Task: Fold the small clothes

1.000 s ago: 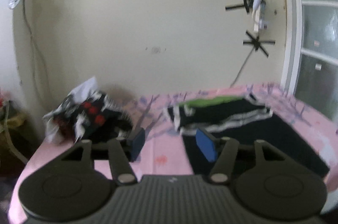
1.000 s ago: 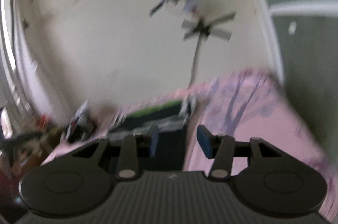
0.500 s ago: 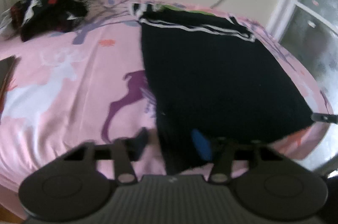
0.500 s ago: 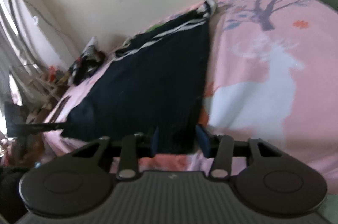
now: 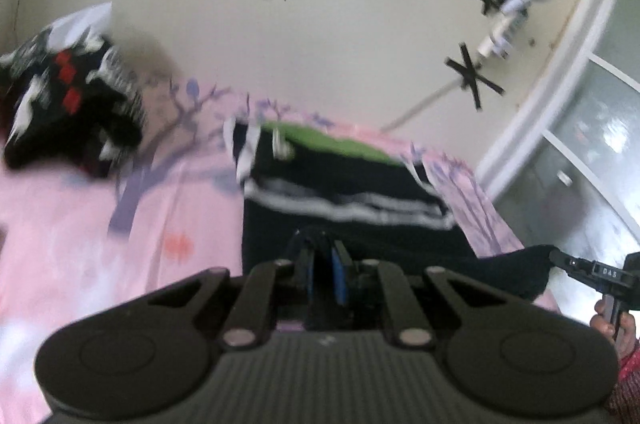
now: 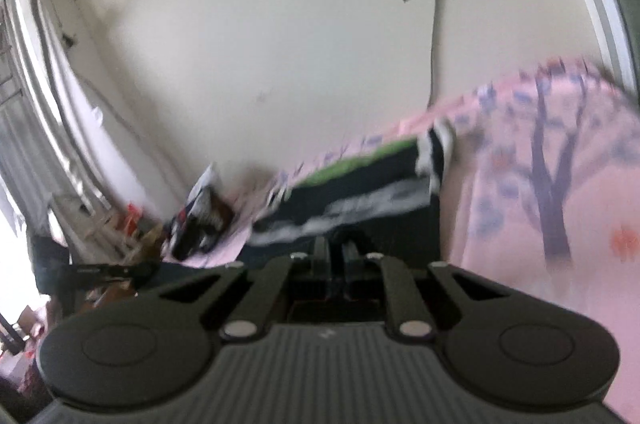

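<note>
A black garment [image 5: 352,180] with white stripes and a green inner band lies on the pink bed sheet [image 5: 72,224]. My left gripper [image 5: 322,264] is shut on its near left corner and holds the hem lifted. My right gripper [image 6: 335,256] is shut on the near right corner of the same garment [image 6: 360,192]. The right gripper's tip [image 5: 588,270] also shows at the right edge of the left wrist view, pinching black cloth. The left gripper's tip [image 6: 100,270] shows at the left of the right wrist view.
A crumpled black, white and red garment [image 5: 68,104] lies at the bed's far left by the wall. A wall [image 5: 320,24] with a taped cable stands behind the bed. A window frame [image 5: 560,104] is on the right. Clutter [image 6: 132,220] sits beside the bed.
Both grippers have closed on the garment's near corners and tilted up, lifting the hem off the sheet. Half a second ago both were open over the flat garment.
</note>
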A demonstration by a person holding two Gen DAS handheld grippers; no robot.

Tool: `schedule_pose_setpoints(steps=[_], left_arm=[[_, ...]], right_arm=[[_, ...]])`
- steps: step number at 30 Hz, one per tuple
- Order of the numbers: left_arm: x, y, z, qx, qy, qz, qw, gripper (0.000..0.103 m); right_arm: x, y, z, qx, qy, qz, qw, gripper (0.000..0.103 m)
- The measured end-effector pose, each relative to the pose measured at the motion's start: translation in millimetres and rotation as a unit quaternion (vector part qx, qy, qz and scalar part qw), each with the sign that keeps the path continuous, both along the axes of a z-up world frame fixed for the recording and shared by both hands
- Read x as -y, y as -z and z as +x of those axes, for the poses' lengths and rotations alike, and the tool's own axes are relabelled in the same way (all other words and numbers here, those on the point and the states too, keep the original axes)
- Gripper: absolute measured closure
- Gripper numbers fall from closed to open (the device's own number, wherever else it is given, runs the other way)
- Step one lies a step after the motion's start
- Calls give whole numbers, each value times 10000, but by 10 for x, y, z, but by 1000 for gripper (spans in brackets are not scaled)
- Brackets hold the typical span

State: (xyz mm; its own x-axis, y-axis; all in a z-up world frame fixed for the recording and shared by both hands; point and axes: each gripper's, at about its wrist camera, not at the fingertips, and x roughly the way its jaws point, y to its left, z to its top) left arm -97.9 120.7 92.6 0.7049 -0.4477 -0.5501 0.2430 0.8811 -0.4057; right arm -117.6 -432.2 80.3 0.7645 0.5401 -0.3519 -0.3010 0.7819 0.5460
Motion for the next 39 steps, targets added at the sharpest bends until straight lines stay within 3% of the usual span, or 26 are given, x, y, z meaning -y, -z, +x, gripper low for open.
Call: schedule_pose_setpoints(steps=[2, 3, 4, 5, 6, 7, 10, 14, 15, 16, 17, 18, 19, 22, 24, 27, 29, 30, 31, 33, 36, 39], left_arm=[[76, 33, 375, -3, -119, 102, 9999, 93], [130, 91, 529, -16, -172, 205, 9996, 88], [191, 156, 721, -45, -282, 399, 9988, 77], [226, 216, 836, -80, -446, 634, 9970, 70], [239, 287, 919, -157, -666, 854, 9940, 60], [222, 354, 951, -263, -789, 921, 9923, 58], [105, 521, 928, -441, -600, 725, 9946, 45], [129, 644, 997, -519, -488, 826, 9940, 43], [150, 670, 1021, -573, -452, 797, 9941, 45], [195, 702, 1040, -615, -366, 790, 9943, 53], [260, 730, 1035, -629, -273, 871, 9938, 67], [337, 763, 1019, -628, -195, 1056, 9922, 101], [388, 770, 980, -607, -208, 1244, 9902, 101], [360, 743, 794, -352, -585, 1732, 9825, 101], [202, 793, 758, -541, -964, 1722, 9788, 101], [25, 854, 832, -938, -935, 1301, 9826, 101], [-41, 740, 885, -850, -854, 1107, 9865, 99], [-31, 634, 933, -672, -816, 1144, 9878, 97], [8, 543, 999, -530, -787, 1250, 9876, 89], [168, 348, 1249, -213, -629, 1470, 9869, 76], [504, 189, 1784, 14, -210, 1567, 9874, 53], [889, 253, 2510, -111, 21, 1650, 9862, 48]], right_arm=[[-31, 35, 459, -119, 235, -62, 9996, 97], [-22, 74, 650, -167, 425, -107, 9989, 96], [-30, 138, 833, -185, 646, -178, 9976, 85], [-44, 204, 979, -262, 884, -327, 9952, 62], [-52, 252, 1054, -357, 1023, -431, 9932, 53], [-47, 304, 1078, -418, 994, -390, 9934, 49], [-58, 427, 951, -452, 654, -339, 9963, 49], [-220, 504, 977, -467, 548, -945, 9929, 46], [-265, 531, 1027, -523, 534, -1054, 9916, 45], [-307, 580, 1085, -624, 517, -1114, 9905, 46], [-343, 630, 1150, -741, 454, -1142, 9896, 57], [-384, 692, 1209, -838, 414, -1223, 9881, 74], [-414, 702, 1217, -813, 495, -1385, 9858, 98], [-403, 596, 1129, -410, 760, -1479, 9852, 99], [-406, 640, 1166, -488, 797, -1664, 9816, 99], [-404, 721, 1287, -759, 629, -1981, 9752, 95], [-297, 512, 1303, -510, 775, -1974, 9759, 73], [-220, 364, 1325, -286, 852, -1803, 9795, 69], [-161, 245, 1385, -199, 820, -1612, 9833, 58], [-122, 48, 1642, -216, 630, -1347, 9886, 54], [-259, -8, 2211, -553, 155, -1201, 9911, 52], [-531, 147, 2869, -1016, -175, -1296, 9862, 46]])
